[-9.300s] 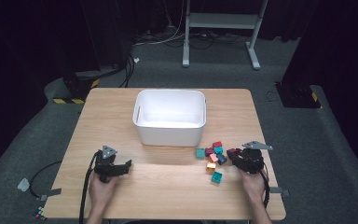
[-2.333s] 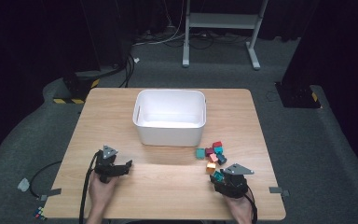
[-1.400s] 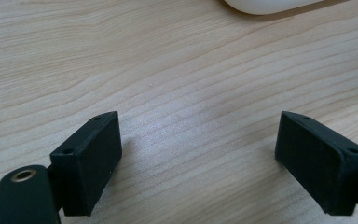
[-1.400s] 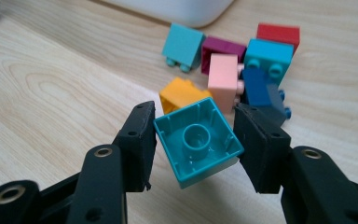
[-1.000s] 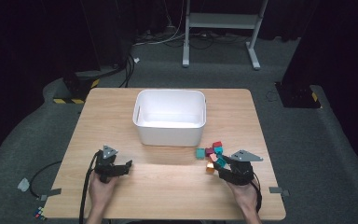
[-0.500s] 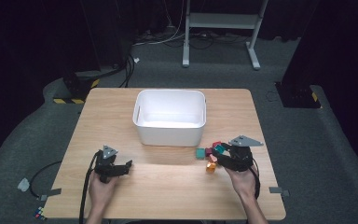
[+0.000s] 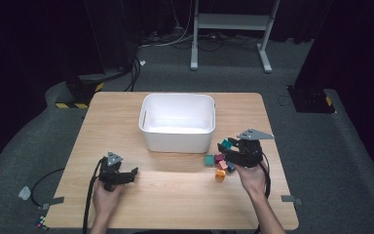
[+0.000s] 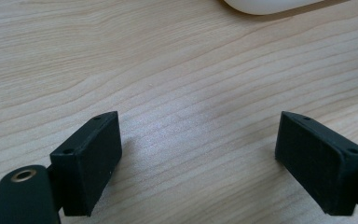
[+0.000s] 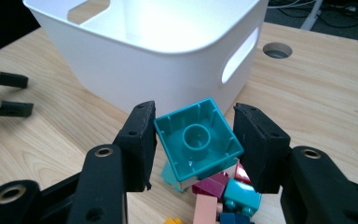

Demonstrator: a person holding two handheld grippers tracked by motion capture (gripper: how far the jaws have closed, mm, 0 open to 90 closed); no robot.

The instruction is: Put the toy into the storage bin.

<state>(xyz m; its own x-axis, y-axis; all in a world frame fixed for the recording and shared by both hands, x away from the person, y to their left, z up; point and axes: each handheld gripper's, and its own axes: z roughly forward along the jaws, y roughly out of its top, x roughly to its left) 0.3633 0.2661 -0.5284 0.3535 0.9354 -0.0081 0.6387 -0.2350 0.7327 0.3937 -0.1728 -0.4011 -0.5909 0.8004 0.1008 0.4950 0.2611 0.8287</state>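
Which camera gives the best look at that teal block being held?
The right gripper view: the teal block sits close up between the black jaws, hollow underside showing. The high view shows it as a small teal speck.

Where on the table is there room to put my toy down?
Bare wood lies between the left gripper and the block pile, along the table left of the white bin, and behind the bin. It is crowded around the right gripper, which holds a teal block above that pile.
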